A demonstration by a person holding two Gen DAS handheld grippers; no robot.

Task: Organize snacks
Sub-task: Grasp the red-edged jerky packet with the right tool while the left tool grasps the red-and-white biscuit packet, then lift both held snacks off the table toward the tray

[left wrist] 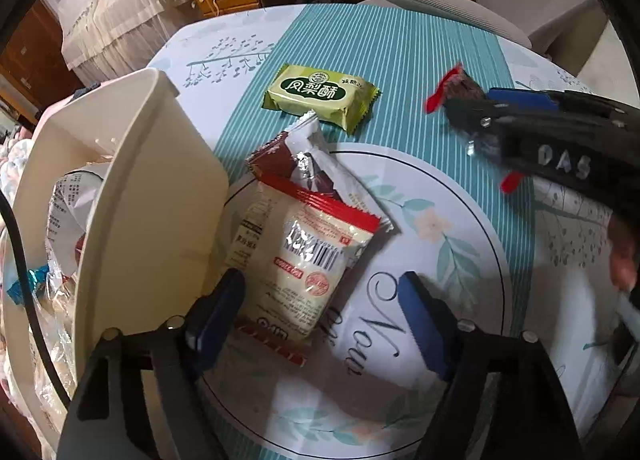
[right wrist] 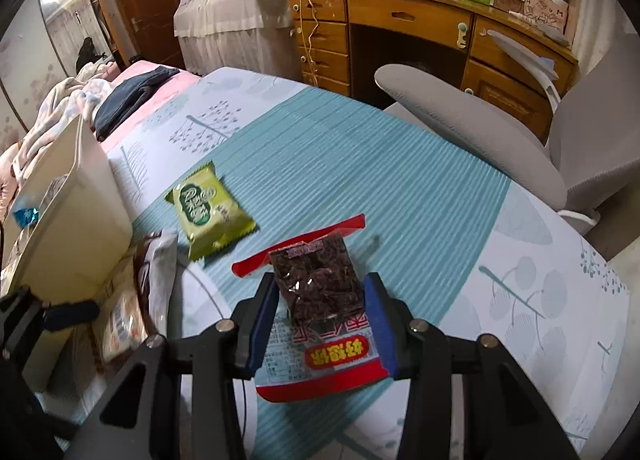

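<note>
Snack packets lie on the tablecloth (right wrist: 400,163): a green packet (right wrist: 210,211) sits far left with open striped cloth to its right. The right gripper (right wrist: 320,318) clamps a red-edged dark packet (right wrist: 316,280). The left gripper (left wrist: 316,322) gapes wide over a white packet (left wrist: 304,256), touching the cream bin (left wrist: 152,195) at left.

Beyond the cloth-covered surface (right wrist: 360,163) stand a wooden desk (right wrist: 404,15), a grey chair (right wrist: 472,127) and a bed (right wrist: 132,83) with clothes.

Both wrist views low over the tablecloth (left wrist: 400,59), facing the desk (right wrist: 420,19), sharing the green packet (left wrist: 320,97).
</note>
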